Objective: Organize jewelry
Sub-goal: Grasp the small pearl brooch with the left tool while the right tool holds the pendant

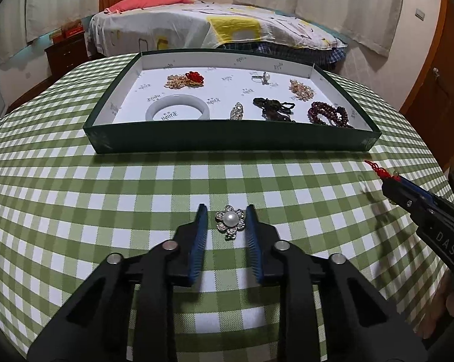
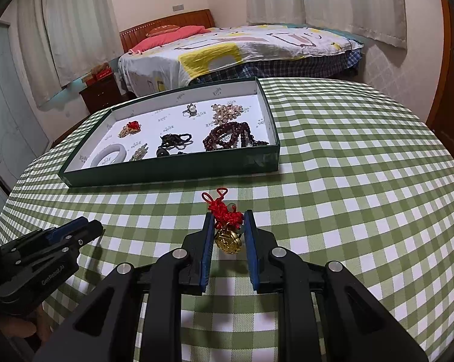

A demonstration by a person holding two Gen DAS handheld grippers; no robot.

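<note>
A pearl flower brooch (image 1: pixel 230 221) lies on the checked tablecloth between the fingers of my left gripper (image 1: pixel 227 221); the jaws stand on either side of it, and I cannot tell whether they grip it. My right gripper (image 2: pixel 227 224) is shut on a red knotted charm (image 2: pixel 224 212) with a gold bell (image 2: pixel 228 241), held just above the cloth. The charm's red knot (image 1: pixel 378 170) also shows in the left wrist view. The green tray (image 1: pixel 236 143) holds a white bangle (image 1: pixel 177 108), a red flower brooch (image 1: pixel 193 77), a pearl ring (image 1: pixel 264 77) and dark bead strands (image 1: pixel 328 114).
The tray (image 2: pixel 172 170) sits at the far side of the green checked table (image 2: pixel 347 181). A bed (image 1: pixel 215 27) and a wooden nightstand (image 1: pixel 65 51) stand beyond the table. My left gripper (image 2: pixel 85 226) shows at the lower left of the right wrist view.
</note>
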